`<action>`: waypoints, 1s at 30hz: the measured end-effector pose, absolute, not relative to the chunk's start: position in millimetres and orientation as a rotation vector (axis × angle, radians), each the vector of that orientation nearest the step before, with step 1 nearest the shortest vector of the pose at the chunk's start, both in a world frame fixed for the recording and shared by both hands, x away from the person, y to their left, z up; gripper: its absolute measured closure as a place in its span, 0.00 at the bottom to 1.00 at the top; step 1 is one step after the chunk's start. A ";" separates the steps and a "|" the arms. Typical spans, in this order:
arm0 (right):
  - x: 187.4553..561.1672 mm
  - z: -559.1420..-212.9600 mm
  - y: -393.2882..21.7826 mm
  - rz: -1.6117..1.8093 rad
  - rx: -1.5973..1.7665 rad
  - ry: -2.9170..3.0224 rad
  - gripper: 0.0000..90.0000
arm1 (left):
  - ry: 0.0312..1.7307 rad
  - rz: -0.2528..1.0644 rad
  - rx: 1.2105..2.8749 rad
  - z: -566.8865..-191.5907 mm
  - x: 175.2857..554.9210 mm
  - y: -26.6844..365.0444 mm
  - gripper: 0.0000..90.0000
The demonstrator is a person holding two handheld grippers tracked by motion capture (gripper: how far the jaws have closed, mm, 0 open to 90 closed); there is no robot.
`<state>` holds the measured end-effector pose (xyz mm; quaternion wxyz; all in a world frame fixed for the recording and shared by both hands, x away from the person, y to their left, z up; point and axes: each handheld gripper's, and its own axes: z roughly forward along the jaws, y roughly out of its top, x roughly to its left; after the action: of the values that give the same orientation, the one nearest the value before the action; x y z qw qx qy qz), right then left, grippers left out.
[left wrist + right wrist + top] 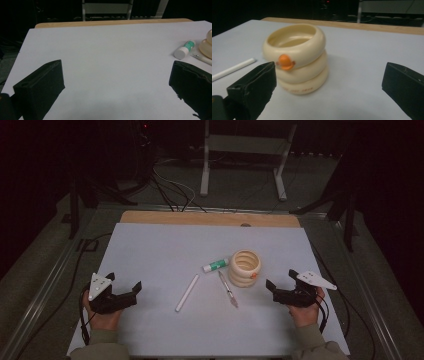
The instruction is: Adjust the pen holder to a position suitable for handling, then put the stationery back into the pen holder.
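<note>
A cream pot made of three stacked rings stands right of the white board's middle. In the right gripper view the pot has a small orange knob on its top ring. My right gripper rests just right of the pot, open, with nothing between its jaws. A green-and-white glue stick lies left of the pot. A thin pen and a white stick lie in front of them. My left gripper sits at the board's front left, open and empty.
The white board covers a wooden table whose far edge shows. Cables and a metal stand sit on the floor beyond. In the left gripper view the glue stick and the pot's edge lie far right.
</note>
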<state>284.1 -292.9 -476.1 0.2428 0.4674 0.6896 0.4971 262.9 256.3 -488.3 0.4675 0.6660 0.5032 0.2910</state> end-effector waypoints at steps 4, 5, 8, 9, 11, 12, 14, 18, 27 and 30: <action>275.4 -476.3 -293.5 1.382 1.212 1.874 0.00 | 1.233 0.711 1.646 -489.2 263.1 255.5 0.00; 274.5 -477.0 -293.4 1.389 1.193 1.875 0.00 | 1.234 0.714 1.646 -489.3 263.0 255.3 0.00; 275.5 -480.8 -293.3 1.382 1.181 1.910 0.00 | 1.239 0.716 1.647 -489.5 263.2 254.9 0.00; 276.4 -481.8 -292.7 1.376 1.178 1.921 0.00 | 1.240 0.715 1.647 -489.7 263.2 254.6 0.00; 278.1 -483.4 -291.3 1.363 1.172 1.929 0.00 | 1.242 0.718 1.654 -489.8 263.1 254.4 0.00; 278.9 -484.2 -290.7 1.348 1.165 1.931 0.00 | 1.244 0.721 1.653 -489.8 262.9 254.6 0.00; 279.7 -485.2 -290.0 1.332 1.158 1.927 0.00 | 1.248 0.719 1.649 -489.8 262.7 254.9 0.00; 281.6 -487.5 -288.3 1.314 1.158 1.933 0.00 | 1.256 0.707 1.645 -489.4 262.6 254.3 0.00; 283.0 -487.4 -289.6 1.345 1.143 1.928 0.00 | 1.258 0.693 1.655 -474.3 267.1 245.1 0.00; 283.2 -487.3 -289.6 1.355 1.138 1.931 0.00 | 1.235 0.669 1.641 -466.0 267.1 239.9 0.00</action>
<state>283.2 -289.6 -487.3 0.2582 0.4197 0.7122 0.5000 267.1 239.9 -466.0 0.4713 0.6699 0.5043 0.2733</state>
